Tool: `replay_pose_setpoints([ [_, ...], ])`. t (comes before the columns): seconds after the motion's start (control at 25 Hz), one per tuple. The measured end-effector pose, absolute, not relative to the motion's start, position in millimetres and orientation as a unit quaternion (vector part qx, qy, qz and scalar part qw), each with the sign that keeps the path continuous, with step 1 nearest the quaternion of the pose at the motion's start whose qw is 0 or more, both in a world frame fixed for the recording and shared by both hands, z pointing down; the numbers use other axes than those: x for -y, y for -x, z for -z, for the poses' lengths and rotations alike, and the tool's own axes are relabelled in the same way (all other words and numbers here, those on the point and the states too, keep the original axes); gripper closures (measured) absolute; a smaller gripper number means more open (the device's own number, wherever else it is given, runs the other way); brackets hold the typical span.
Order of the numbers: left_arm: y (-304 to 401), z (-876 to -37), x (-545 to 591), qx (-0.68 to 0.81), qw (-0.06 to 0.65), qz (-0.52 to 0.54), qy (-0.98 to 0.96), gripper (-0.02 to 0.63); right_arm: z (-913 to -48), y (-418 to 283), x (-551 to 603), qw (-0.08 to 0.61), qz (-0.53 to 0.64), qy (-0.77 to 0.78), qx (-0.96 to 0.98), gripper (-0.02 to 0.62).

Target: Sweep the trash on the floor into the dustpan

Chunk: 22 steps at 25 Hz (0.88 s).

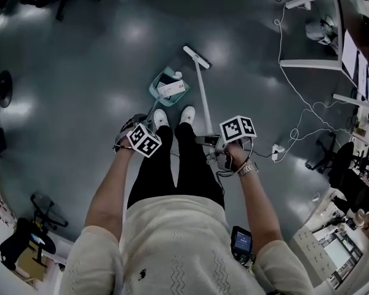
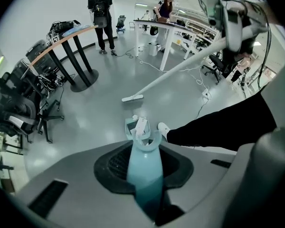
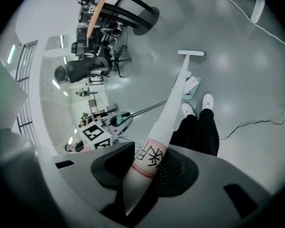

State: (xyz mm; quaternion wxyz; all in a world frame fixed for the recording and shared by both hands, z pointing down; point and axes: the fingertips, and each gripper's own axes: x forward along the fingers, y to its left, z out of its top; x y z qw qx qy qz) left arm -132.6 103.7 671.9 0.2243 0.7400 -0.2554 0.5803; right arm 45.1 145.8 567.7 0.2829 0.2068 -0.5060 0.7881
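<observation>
A teal dustpan [image 1: 166, 85] rests on the grey floor just ahead of the person's white shoes, with white paper trash [image 1: 172, 89] lying in it. Its teal handle [image 2: 143, 167] runs up into my left gripper [image 1: 130, 135], which is shut on it. A white broom [image 1: 200, 85] stands beside the dustpan, head [image 1: 197, 57] on the floor beyond it. My right gripper [image 1: 224, 154] is shut on the broom's white handle [image 3: 157, 146], which bears a red-ringed label. In the left gripper view the broom head [image 2: 132, 98] lies past the dustpan [image 2: 138, 129].
White desk legs [image 1: 307, 63] and a trailing white cable [image 1: 301, 106] with a power strip [image 1: 277, 150] lie to the right. Office chairs [image 1: 338, 158] stand at right, a round stand base [image 1: 1, 88] at left. Two people stand by tables [image 2: 100, 13] in the distance.
</observation>
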Motion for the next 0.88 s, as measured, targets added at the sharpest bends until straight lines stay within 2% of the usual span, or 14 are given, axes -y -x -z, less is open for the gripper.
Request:
replay_pose_setpoints([
  [0.16,130.4,-669.5,-100.3,0.258,0.232,-0.579,-0.738,0.514,-610.1,-35.2,-169.5,0.336,-0.787,-0.188,0.482,0.460],
  [0.52,111.0,-667.7,-91.5,0.260,0.236,-0.568,-0.745,0.514,-594.4,25.6,-247.3,0.337,-0.813,-0.113,0.461,0.460],
  [0.76,107.4,-670.8,-93.9,0.259,0.243,-0.569,-0.742,0.514,-572.4,26.9,-278.5,0.361,-0.803,-0.087,0.465,0.460],
  [0.88,111.1,-672.5,-94.0,0.261,0.249,-0.571,-0.738,0.514,-563.4,29.9,-273.1,0.351,-0.802,-0.089,0.475,0.460],
])
